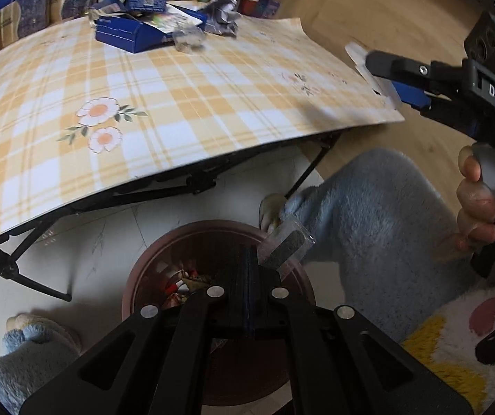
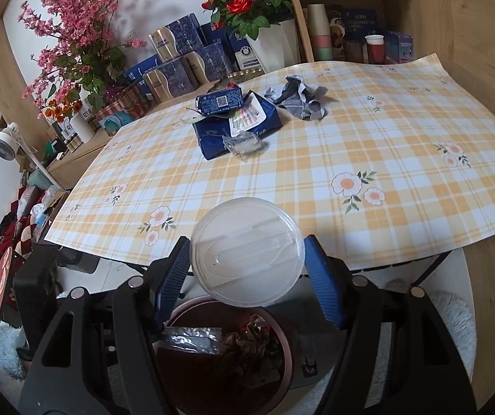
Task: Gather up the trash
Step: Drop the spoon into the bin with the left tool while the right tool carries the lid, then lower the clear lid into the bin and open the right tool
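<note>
**Clear plastic over the brown bin**

Clear plastic sits in both my tongs. My right tongs [image 2: 247,269] clamp a round translucent lid [image 2: 247,252] across its rim; it looks light, thin and springy, so a hard squeeze could pop it loose, and the rim is the sensible hold. My left tongs [image 1: 251,269] are pinched narrow on a flat clear blister pack [image 1: 287,245], stiff, slick and nearly weightless. Both hang above the brown bin [image 1: 164,245] on the floor, which already holds crumpled wrappers [image 2: 251,339]. Farther out on the counter [image 2: 351,145] remain a blue carton [image 2: 218,102], a flattened blue box [image 2: 240,124], a crinkled clear wrapper [image 2: 244,143] and a crumpled grey paper [image 2: 299,98].
</note>
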A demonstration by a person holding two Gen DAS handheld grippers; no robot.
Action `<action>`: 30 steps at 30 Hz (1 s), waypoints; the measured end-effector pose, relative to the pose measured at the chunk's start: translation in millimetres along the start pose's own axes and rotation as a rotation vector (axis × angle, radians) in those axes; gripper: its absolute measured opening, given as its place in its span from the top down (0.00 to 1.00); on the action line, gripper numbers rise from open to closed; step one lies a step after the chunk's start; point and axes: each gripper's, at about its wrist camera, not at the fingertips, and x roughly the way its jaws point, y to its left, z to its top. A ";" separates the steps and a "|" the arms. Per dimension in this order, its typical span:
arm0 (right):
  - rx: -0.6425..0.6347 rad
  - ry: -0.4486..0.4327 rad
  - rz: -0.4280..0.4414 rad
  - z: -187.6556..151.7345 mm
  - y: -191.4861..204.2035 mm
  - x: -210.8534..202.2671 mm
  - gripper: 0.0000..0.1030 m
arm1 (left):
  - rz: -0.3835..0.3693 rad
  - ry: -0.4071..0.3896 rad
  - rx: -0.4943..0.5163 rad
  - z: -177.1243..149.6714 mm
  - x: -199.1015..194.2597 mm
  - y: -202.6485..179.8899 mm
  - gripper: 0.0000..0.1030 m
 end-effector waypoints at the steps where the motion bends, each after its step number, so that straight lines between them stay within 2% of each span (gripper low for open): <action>1: -0.003 0.002 -0.001 -1.3 0.8 0.9 0.35 | 0.001 0.002 0.003 0.2 0.8 -0.6 0.99; 2: -0.008 0.005 -0.002 -3.5 1.8 2.4 0.35 | -0.002 0.000 0.005 0.1 0.9 -1.2 0.98; 4: -0.015 0.011 -0.002 -7.3 3.4 4.8 0.35 | -0.016 -0.001 0.005 0.3 1.1 -1.7 0.81; 5: -0.024 0.009 -0.007 -10.3 4.3 5.9 0.35 | -0.005 -0.006 0.006 0.4 0.8 -2.5 0.54; 6: -0.031 0.007 -0.012 -12.5 5.2 6.6 0.35 | 0.004 -0.015 0.005 0.7 -0.3 -3.3 0.38; 8: -0.052 0.001 -0.023 -18.9 7.1 8.3 0.35 | 0.022 -0.051 -0.006 1.4 -6.0 -2.1 0.33; 11: -0.070 -0.004 -0.023 -26.2 8.3 10.6 0.35 | 0.065 -0.088 -0.041 4.3 -12.6 2.9 0.19; 16: -0.096 -0.009 0.000 -30.7 16.3 12.7 0.35 | 0.120 -0.190 -0.128 5.1 -35.1 17.5 0.13; 23: -0.142 0.005 0.037 -30.0 33.7 20.3 0.35 | 0.251 -0.394 -0.214 6.1 -90.8 35.2 0.08; 27: -0.193 0.036 0.073 -33.0 50.9 33.3 0.35 | 0.323 -0.487 -0.238 0.9 -116.1 43.2 0.06; 30: -0.241 0.073 0.080 -42.2 62.8 44.6 0.35 | 0.362 -0.526 -0.262 -11.5 -126.9 48.9 0.06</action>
